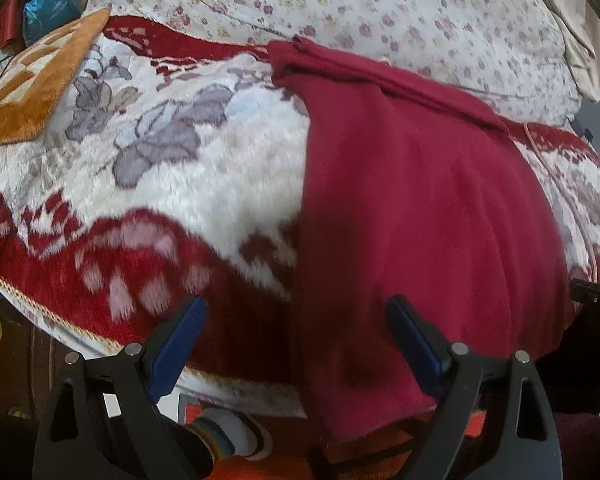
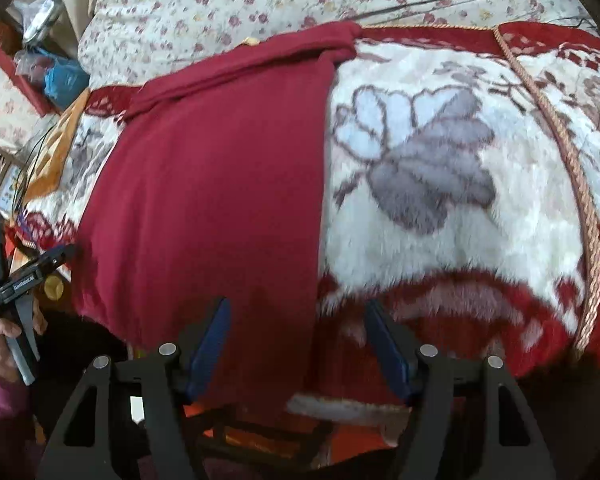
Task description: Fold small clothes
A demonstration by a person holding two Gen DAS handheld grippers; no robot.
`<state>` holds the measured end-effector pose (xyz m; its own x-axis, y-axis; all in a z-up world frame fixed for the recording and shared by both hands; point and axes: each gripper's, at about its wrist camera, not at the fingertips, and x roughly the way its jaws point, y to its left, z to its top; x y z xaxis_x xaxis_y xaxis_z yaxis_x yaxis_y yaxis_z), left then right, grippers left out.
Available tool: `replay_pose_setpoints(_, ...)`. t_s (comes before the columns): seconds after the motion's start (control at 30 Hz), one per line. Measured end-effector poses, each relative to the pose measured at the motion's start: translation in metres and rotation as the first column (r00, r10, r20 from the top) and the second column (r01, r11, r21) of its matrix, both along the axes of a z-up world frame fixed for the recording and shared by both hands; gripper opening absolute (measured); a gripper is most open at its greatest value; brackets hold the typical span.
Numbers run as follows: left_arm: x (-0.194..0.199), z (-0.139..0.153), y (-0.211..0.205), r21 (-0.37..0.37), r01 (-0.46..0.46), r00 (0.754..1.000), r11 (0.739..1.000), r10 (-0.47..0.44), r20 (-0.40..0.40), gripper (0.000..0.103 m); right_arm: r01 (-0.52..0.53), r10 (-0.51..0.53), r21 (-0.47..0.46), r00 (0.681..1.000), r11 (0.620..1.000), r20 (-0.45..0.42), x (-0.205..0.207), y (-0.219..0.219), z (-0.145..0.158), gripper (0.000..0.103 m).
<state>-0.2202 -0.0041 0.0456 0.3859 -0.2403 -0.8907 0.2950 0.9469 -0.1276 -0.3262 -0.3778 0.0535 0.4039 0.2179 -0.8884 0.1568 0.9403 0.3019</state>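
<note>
A dark red garment [image 1: 420, 208] lies flat on a plush floral blanket [image 1: 180, 184], folded lengthwise into a long strip that hangs over the near edge. It also shows in the right wrist view [image 2: 220, 184]. My left gripper [image 1: 296, 312] is open, its blue pads astride the garment's left edge near the hem. My right gripper [image 2: 298, 312] is open, astride the garment's right edge near the hem. Neither holds cloth. The left gripper's tip [image 2: 56, 258] shows at the left of the right wrist view.
An orange patterned mat [image 1: 40, 80] lies at the far left. A flowered sheet [image 1: 340, 4] covers the bed behind. A blue bag [image 1: 48, 4] sits at the back left. A braided cord [image 2: 580, 200] edges the blanket on the right. A striped sock [image 1: 220, 436] is below.
</note>
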Motion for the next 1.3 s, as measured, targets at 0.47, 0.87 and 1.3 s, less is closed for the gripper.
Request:
replay_pose_setpoints(0.47,-0.007,-0.017,-0.008,-0.007,0.06,0.996,0.998,-0.061,-0.061,0.091,-0.163,0.165,0.125,0.986,0.979,-0.013,-0.001,0.024,-0.018,0.07)
replay_pose_setpoints(0.87,-0.008,-0.021,-0.011,0.022,0.073,0.995,0.997,-0.071,-0.065,0.091,-0.184,0.184,0.058,0.983,0.981,-0.005,0.001,0.037,-0.022,0.076)
replay_pose_setpoints(1.3,-0.009,-0.021,-0.013,0.018,0.078,0.994,0.997,-0.077,-0.074,0.091,-0.203,0.203,0.102,0.979,0.974,0.008,0.004,0.03,-0.016,0.027)
